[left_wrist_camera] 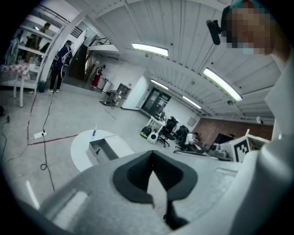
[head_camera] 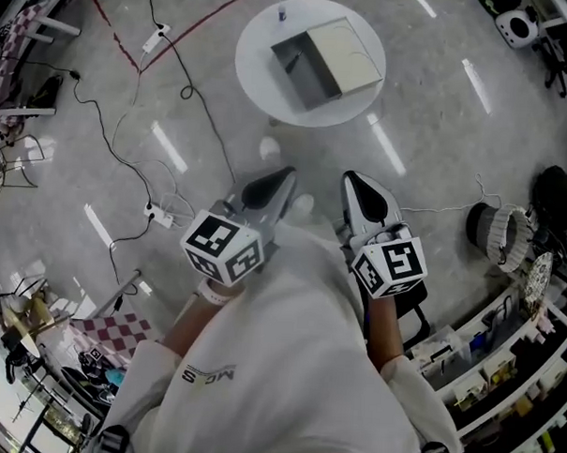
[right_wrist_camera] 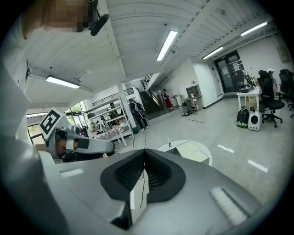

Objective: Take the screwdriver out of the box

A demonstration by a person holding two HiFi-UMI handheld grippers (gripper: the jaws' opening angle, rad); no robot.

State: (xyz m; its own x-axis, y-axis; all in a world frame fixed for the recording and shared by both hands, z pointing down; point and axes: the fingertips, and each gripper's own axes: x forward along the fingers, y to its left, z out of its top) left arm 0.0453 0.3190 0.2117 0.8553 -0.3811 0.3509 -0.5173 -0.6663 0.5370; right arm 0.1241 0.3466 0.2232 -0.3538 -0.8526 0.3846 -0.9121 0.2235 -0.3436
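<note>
An open grey box (head_camera: pixel 305 68) with its pale lid (head_camera: pixel 350 51) folded back sits on a round white table (head_camera: pixel 271 89) ahead of me. No screwdriver shows in any view; the box's inside is in shadow. A small bottle (head_camera: pixel 281 14) stands at the table's far edge. My left gripper (head_camera: pixel 288 175) and right gripper (head_camera: pixel 349 181) are held close to my chest, well short of the table, both shut and empty. In the left gripper view the left gripper (left_wrist_camera: pixel 153 154) points past the box (left_wrist_camera: pixel 102 149). In the right gripper view the right gripper (right_wrist_camera: pixel 144 152) sits left of the box (right_wrist_camera: pixel 190 149).
Cables and a power strip (head_camera: pixel 156 39) run over the floor at left, with a red tape line (head_camera: pixel 210 19). A basket (head_camera: pixel 499 236) and shelves (head_camera: pixel 502 371) are at right. People (left_wrist_camera: pixel 62 59) stand far off; office chairs (right_wrist_camera: pixel 268 98) are by the wall.
</note>
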